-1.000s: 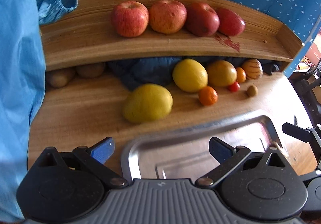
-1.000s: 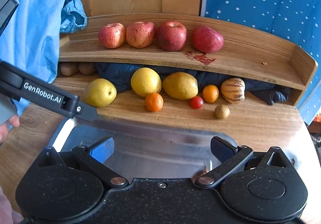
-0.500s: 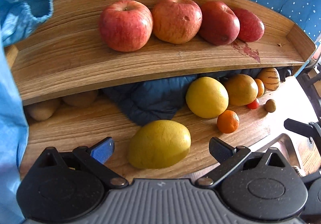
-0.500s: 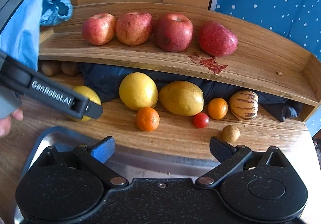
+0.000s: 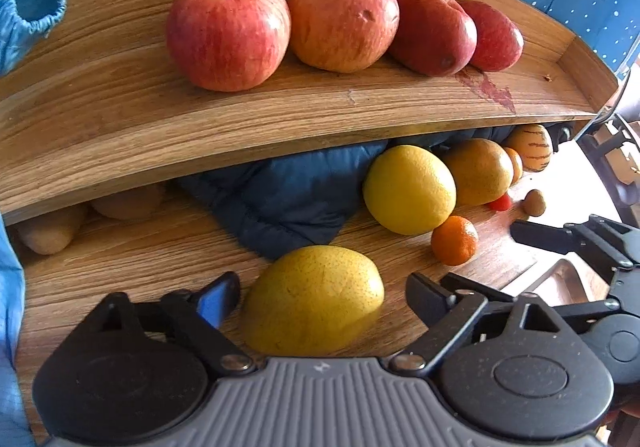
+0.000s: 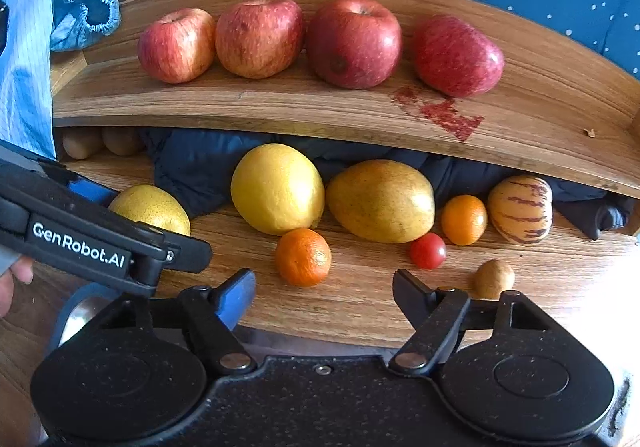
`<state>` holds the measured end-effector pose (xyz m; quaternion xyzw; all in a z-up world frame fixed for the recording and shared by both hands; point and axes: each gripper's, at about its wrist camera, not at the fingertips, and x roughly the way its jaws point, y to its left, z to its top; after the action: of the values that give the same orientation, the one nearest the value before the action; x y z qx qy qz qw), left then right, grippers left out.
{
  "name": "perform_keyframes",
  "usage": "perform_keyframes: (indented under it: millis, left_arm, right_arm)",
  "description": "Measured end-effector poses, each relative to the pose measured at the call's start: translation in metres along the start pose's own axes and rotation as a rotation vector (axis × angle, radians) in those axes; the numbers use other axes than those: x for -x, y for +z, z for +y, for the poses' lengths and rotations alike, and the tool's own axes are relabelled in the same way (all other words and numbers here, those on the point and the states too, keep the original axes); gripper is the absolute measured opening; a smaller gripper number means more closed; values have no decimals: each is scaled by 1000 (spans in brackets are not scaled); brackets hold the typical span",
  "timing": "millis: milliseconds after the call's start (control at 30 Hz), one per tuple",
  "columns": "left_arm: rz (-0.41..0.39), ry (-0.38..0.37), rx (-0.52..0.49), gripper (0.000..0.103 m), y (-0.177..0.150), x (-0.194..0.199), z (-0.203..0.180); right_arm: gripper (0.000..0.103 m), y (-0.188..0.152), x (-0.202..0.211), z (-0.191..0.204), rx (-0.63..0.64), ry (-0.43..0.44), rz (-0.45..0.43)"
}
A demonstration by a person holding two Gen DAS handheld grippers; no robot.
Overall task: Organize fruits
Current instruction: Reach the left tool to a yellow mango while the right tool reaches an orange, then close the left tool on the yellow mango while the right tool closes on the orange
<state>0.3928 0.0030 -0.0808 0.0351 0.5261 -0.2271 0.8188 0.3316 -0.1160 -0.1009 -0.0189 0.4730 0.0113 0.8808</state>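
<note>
A yellow pear (image 5: 312,299) lies on the lower wooden board between the fingers of my open left gripper (image 5: 324,291); the pads stand apart from its skin. The right wrist view shows the same pear (image 6: 150,207) behind the left gripper's finger (image 6: 100,243). My right gripper (image 6: 322,285) is open and holds nothing, with a small orange (image 6: 303,257) just ahead of its gap. Behind it sit a big yellow citrus (image 6: 277,189), a yellow-brown mango-like fruit (image 6: 380,201), a second small orange (image 6: 464,219), a cherry tomato (image 6: 427,251) and a striped melon (image 6: 520,209).
Several red apples (image 5: 228,33) line the raised wooden shelf (image 5: 280,119). A dark blue cloth (image 5: 288,199) and brown fruits (image 5: 48,233) lie under it. A steel tray (image 6: 76,315) sits at the near edge. A small brown fruit (image 6: 494,279) lies right. Light blue sleeve fabric (image 6: 28,47) hangs left.
Both grippers have moved forward and lower toward the fruit row. The left one now straddles the yellow pear, and the steel tray has dropped almost out of both views.
</note>
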Motion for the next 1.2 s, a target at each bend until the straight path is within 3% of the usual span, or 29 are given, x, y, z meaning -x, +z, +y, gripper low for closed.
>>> perform_keyframes:
  millis: [100, 267, 500, 967, 1200]
  left_arm:
    - [-8, -10, 2, 84, 0, 0, 3]
    - [-14, -6, 8, 73, -1, 2, 10]
    - [-27, -10, 8, 72, -4, 7, 14]
    - [-84, 3, -31, 70, -11, 26, -10]
    - [-91, -54, -41, 65, -26, 38, -38]
  right_arm:
    - [63, 3, -6, 1, -1, 2, 15]
    - [54, 4, -12, 2, 14, 7, 22]
    - [35, 5, -16, 7, 31, 11, 12]
    - [35, -15, 34, 12, 23, 2, -61]
    - [35, -44, 74, 15, 9, 1, -90]
